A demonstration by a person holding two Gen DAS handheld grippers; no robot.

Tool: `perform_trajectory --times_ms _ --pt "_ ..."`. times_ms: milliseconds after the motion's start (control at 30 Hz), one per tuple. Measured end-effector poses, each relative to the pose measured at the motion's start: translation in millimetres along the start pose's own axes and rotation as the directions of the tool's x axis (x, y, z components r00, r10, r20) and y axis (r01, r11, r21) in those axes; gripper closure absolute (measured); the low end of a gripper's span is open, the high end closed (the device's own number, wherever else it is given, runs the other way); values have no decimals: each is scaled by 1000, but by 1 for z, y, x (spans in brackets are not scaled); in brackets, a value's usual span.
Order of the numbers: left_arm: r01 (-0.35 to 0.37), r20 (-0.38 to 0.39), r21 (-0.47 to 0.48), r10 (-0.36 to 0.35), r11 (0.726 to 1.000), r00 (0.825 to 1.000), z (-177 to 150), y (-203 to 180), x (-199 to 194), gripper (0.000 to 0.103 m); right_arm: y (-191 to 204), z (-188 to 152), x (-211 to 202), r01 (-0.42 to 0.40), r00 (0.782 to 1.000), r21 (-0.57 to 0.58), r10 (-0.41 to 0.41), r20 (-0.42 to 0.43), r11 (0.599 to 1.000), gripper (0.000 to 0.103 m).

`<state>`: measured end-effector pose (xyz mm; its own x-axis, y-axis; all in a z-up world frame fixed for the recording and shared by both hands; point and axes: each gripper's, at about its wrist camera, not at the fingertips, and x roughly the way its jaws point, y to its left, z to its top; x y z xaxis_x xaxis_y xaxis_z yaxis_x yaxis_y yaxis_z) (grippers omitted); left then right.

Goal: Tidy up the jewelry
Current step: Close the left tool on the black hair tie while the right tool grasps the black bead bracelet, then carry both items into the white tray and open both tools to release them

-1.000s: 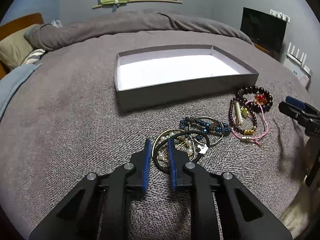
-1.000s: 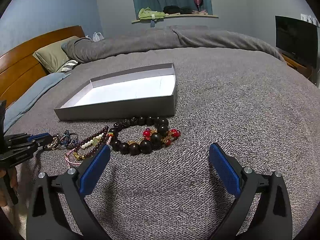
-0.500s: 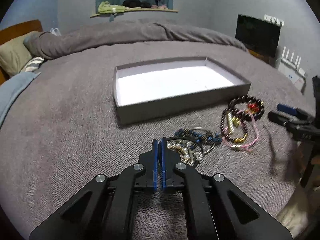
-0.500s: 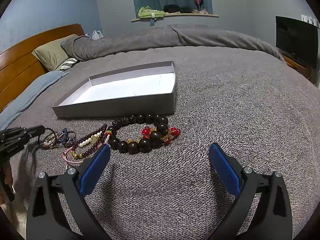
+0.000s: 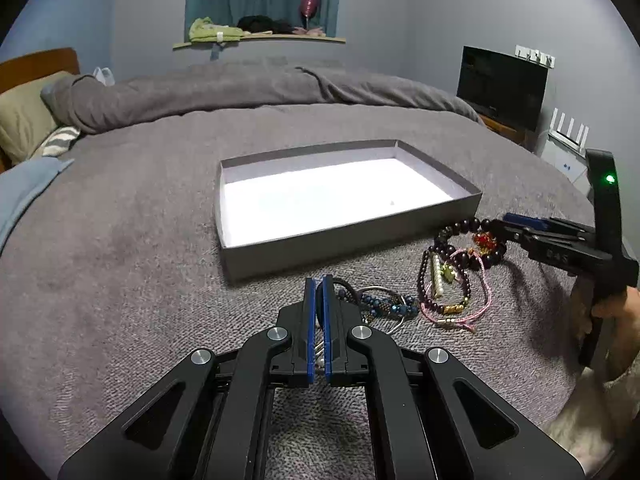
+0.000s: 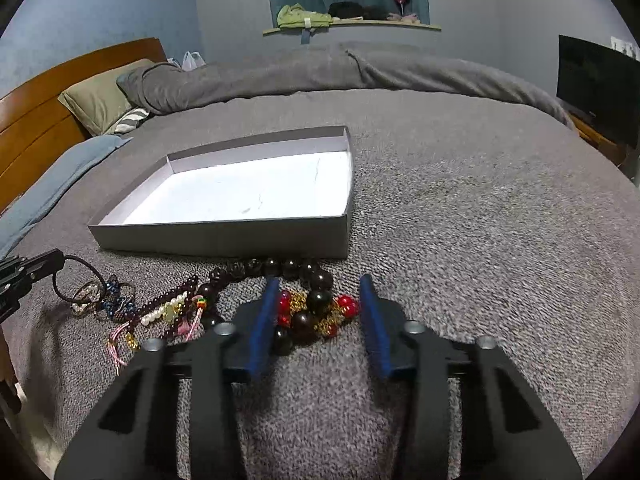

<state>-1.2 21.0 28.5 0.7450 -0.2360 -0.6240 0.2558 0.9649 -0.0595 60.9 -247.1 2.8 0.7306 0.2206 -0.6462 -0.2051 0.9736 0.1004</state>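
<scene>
Two grippers over bracelets on the bed

Our left gripper (image 5: 319, 292) is clamped on a black cord loop (image 6: 76, 280); our right gripper (image 6: 320, 312), jaws just closing, straddles the dark bead bracelet (image 6: 288, 270) without pinching it yet. Beyond lies the shallow grey box (image 5: 360, 246) on the blanket (image 5: 120, 220)

a bedroom at home

a grey-covered bed (image 6: 460, 208), pillow (image 6: 96, 100), wooden headboard (image 6: 36, 120), curtained window ledge (image 6: 352, 26) and television (image 5: 502, 86).
</scene>
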Motion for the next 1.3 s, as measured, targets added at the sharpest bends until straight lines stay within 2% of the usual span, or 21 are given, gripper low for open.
perform_trajectory --times_ms 67,333,367,400,633,800,1067,1167,1300 --pt "4 -3 1 -4 1000 1000 -1 0 2 99 2 3 3 1 1000 -5 -1 -4 1000 75" --pt "15 -5 -8 -15 1000 1000 -3 5 5 99 3 4 23 5 997 0 -5 -77 1000 75" --pt "17 -6 -11 -17 1000 1000 -4 6 5 99 4 5 23 4 997 -5 -5 -77 1000 78" --pt "19 -6 -13 -20 1000 1000 -4 6 5 99 4 5 23 4 997 -7 -4 -74 1000 88" --pt "49 31 -11 -49 999 998 4 1 -6 99 9 13 -9 -47 998 -11 48 44 999 88" --pt "67 52 -2 -67 998 996 14 -4 -13 99 22 23 -29 -76 993 -53 80 86 996 88" --pt "56 112 26 -59 998 992 59 -1 -13 99 40 64 -53 -60 978 -109 80 191 992 88" --pt "37 125 25 -40 999 991 83 7 0 99 34 85 -44 -66 977 -83 81 195 994 88" --pt "23 91 16 -24 1000 996 113 22 33 99 25 114 -14 -70 983 -60 80 167 996 88"
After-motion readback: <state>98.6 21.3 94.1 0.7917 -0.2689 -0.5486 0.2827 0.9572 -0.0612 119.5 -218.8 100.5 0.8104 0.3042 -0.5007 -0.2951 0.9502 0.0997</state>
